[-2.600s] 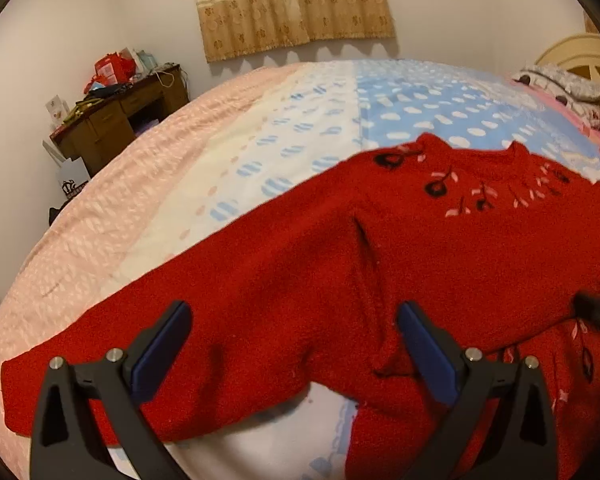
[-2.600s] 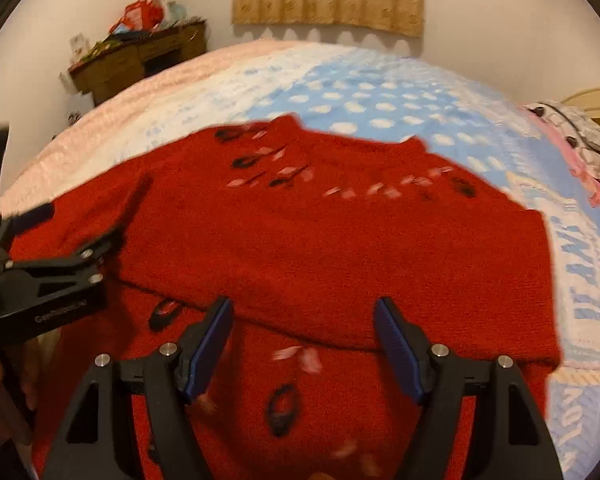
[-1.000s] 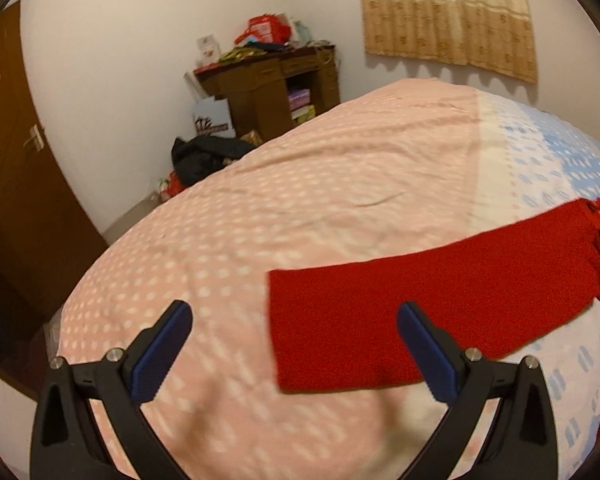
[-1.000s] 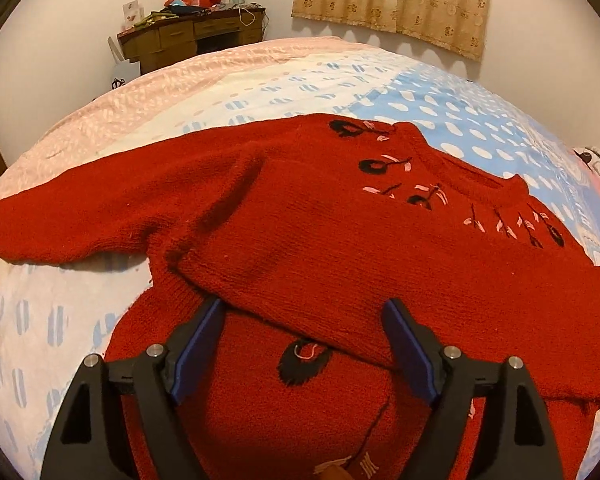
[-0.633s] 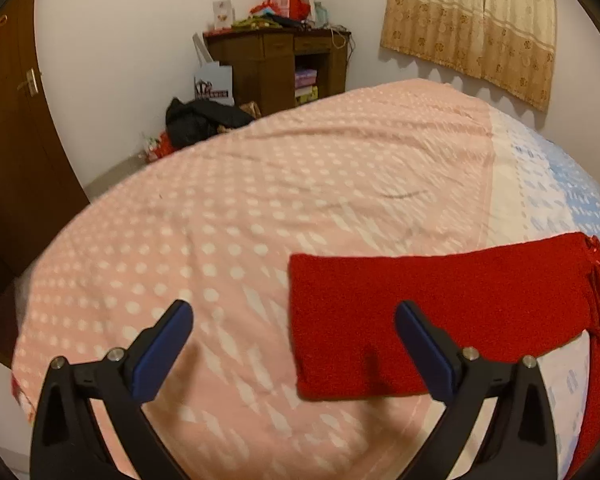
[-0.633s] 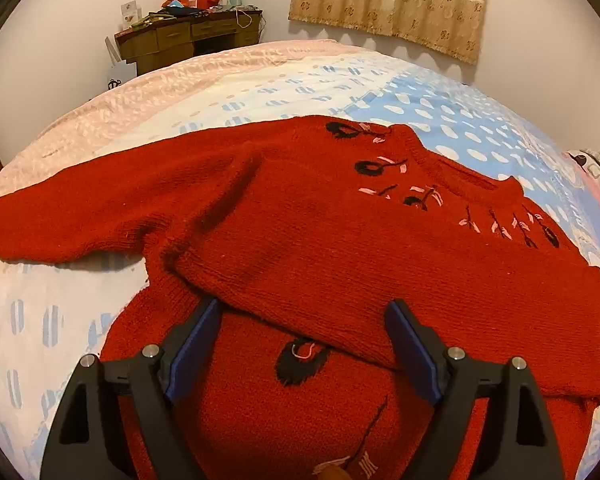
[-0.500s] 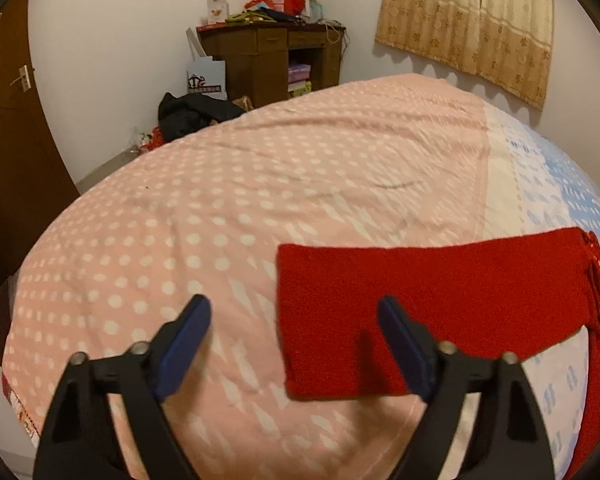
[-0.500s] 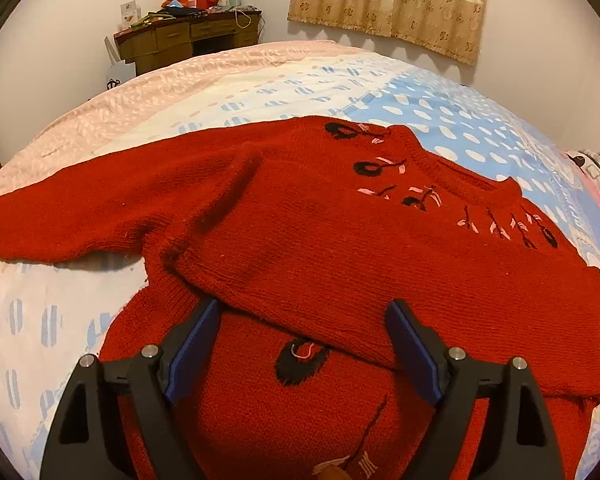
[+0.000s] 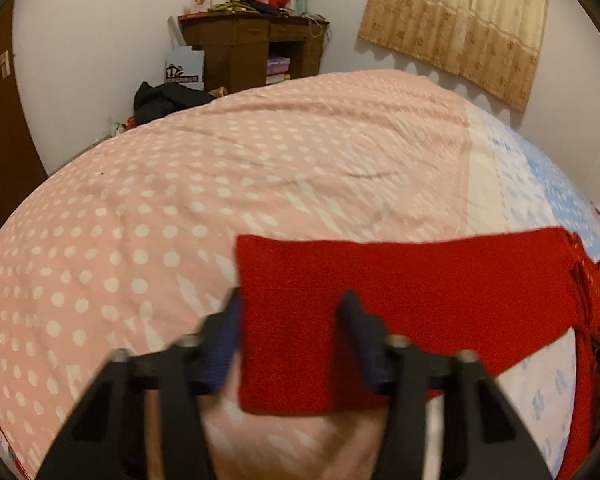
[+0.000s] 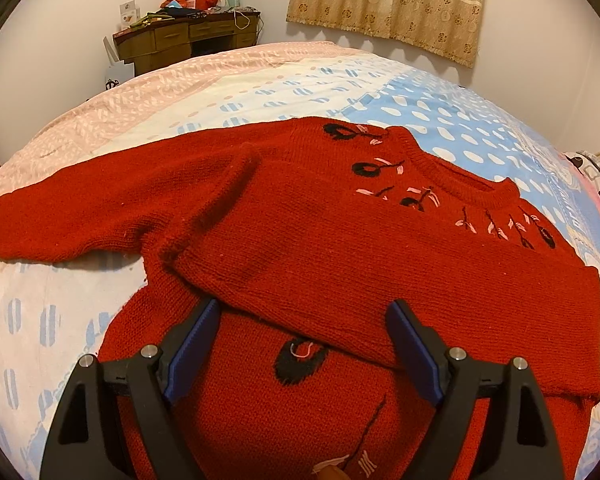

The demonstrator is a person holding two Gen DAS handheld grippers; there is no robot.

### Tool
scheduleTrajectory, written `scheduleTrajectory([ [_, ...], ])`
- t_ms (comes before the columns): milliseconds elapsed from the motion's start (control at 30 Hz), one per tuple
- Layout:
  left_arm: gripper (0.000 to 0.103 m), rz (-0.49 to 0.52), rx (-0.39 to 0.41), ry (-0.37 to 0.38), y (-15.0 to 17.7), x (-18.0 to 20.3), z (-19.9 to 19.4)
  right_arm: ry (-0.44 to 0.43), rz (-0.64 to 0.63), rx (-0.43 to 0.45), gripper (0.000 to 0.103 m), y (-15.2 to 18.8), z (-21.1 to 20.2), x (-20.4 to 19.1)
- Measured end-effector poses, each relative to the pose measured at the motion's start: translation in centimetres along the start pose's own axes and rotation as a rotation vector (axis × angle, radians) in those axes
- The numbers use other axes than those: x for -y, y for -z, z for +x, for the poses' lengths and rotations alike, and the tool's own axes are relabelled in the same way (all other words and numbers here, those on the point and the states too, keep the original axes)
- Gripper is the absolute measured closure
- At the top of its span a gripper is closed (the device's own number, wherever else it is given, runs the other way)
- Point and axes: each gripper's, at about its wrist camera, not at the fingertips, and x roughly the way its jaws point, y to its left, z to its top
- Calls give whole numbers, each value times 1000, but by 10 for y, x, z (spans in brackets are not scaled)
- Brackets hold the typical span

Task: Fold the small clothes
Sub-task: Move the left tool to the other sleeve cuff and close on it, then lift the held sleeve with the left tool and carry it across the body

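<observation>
While the red knit sweater [image 10: 340,248] lies spread on the bed [image 9: 180,208], one sleeve folded across, the left tongs [image 9: 292,340] have been closing around its cuff [image 9: 284,320], pads not clearly pinching, and the right tongs [image 10: 300,344] hover released above its body.

Sweater [image 10: 340,248]: red knit, black and pink flower motifs near the neck. Bedspread [image 9: 220,200]: pink with white dots, then cream and pale blue bands with spots. Curtain [image 10: 388,4]: beige, brown floral border. Desk [image 9: 252,52]: dark brown wood.
</observation>
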Motion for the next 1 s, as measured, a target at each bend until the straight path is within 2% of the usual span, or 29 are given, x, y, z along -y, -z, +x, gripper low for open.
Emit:
scheduleTrajectory([
  [33, 85, -4, -5, 12, -2, -3, 0, 0, 0, 0, 18, 0, 0, 0],
  [67, 88, -5, -10, 23, -2, -3, 0, 0, 0, 0, 18, 0, 0, 0],
  [133, 89, -8, -8, 54, -4, -4, -2, 0, 1, 0, 18, 0, 0, 0],
  [367, 89, 35, 71, 108, -15, 9, -28, 0, 0, 0, 18, 0, 0, 1],
  [700, 90, 95, 123, 187, -36, 46, -55, -29, 26, -19, 15, -2, 0, 7],
  [900, 90, 139, 184, 227, -52, 69, -80, -88, 83, 15, 15, 2, -34, 18],
  [1000, 90, 150, 202, 243, -60, 80, -88, -92, 82, 45, 15, 6, -56, 25],
])
